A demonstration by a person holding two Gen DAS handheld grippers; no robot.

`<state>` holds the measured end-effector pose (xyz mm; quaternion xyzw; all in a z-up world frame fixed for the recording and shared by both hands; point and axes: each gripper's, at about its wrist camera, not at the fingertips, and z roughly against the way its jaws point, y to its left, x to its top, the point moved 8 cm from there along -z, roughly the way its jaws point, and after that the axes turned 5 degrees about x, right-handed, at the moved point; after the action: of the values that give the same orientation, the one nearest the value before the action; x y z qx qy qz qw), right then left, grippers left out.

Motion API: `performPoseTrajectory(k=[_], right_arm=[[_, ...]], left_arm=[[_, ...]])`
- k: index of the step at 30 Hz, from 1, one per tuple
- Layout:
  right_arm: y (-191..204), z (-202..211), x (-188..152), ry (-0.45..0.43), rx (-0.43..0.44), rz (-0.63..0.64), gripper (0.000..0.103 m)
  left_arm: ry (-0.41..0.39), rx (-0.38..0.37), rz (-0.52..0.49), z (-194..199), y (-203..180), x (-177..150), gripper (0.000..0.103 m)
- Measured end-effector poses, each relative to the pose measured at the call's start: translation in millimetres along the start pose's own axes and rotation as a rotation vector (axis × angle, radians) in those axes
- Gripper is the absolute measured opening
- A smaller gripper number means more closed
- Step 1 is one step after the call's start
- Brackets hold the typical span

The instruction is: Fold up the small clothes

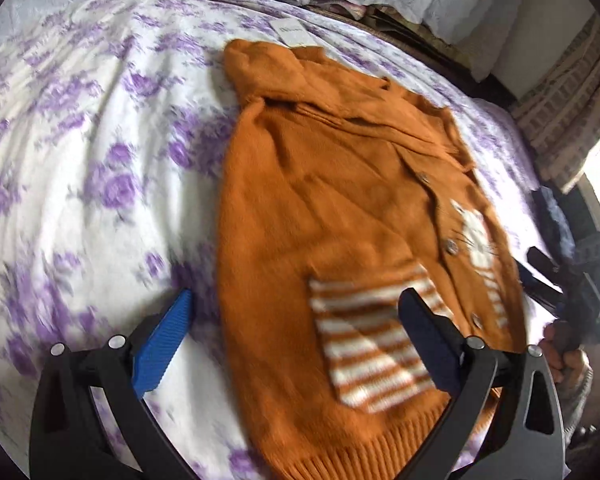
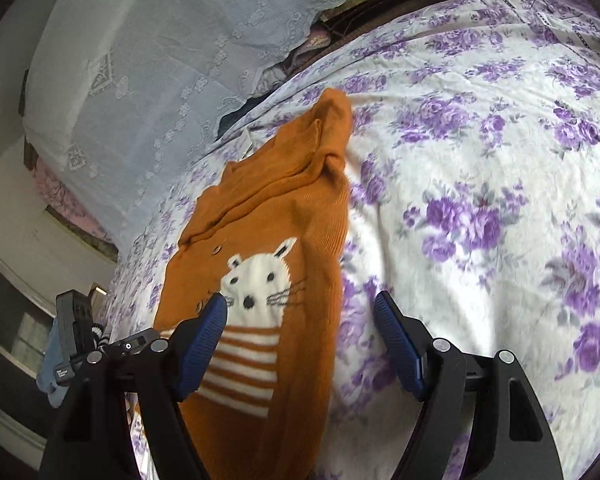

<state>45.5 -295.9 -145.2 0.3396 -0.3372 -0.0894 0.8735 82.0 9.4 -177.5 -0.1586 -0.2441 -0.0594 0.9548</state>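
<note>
Purple-floral white bedsheet [image 1: 100,128] across bed; white lace cover [image 2: 148,60] at far edge; paper tag [image 1: 294,32] on sheet.

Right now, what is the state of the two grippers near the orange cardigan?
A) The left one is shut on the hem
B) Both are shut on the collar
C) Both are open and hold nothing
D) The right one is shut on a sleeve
C: the left gripper and the right gripper both show wide-spread fingers, with the orange cardigan lying flat on the floral bedsheet.

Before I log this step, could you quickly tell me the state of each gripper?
Left gripper: open, holding nothing, above the orange cardigan.
Right gripper: open, holding nothing.
</note>
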Motion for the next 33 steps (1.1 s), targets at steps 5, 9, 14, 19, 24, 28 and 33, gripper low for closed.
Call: performPoseTrajectory(k=[5, 9, 14, 19, 24, 28, 33], right_arm=[[6, 3, -8, 0.021, 0.038, 0.007, 0.077], [11, 7, -17, 0.041, 0.071, 0.019, 0.077], [16, 3, -20, 0.069, 0.104, 0.022, 0.078], [23, -13, -15, 0.091, 0.146, 0.003, 0.067], [17, -4, -27, 0.1, 0.138, -0.013, 0.047], [23, 0, -40, 0.128, 0.124, 0.034, 0.048], [29, -5, -47, 0.155, 0.095, 0.09, 0.048]], left_arm=[[0.016, -0.069, -0.015, 4, -10, -12, 0.099], [0.029, -0.106, 0.003, 7, -10, -20, 0.099], [0.034, -0.189, 0.019, 6, -13, -15, 0.099], [0.014, -0.219, 0.021, 4, -21, -9, 0.095], [0.024, -0.202, 0.015, 11, -20, -21, 0.069], [0.027, -0.173, -0.009, 10, -20, -26, 0.066], [0.018, -0.145, -0.042, 8, -22, -25, 0.066]])
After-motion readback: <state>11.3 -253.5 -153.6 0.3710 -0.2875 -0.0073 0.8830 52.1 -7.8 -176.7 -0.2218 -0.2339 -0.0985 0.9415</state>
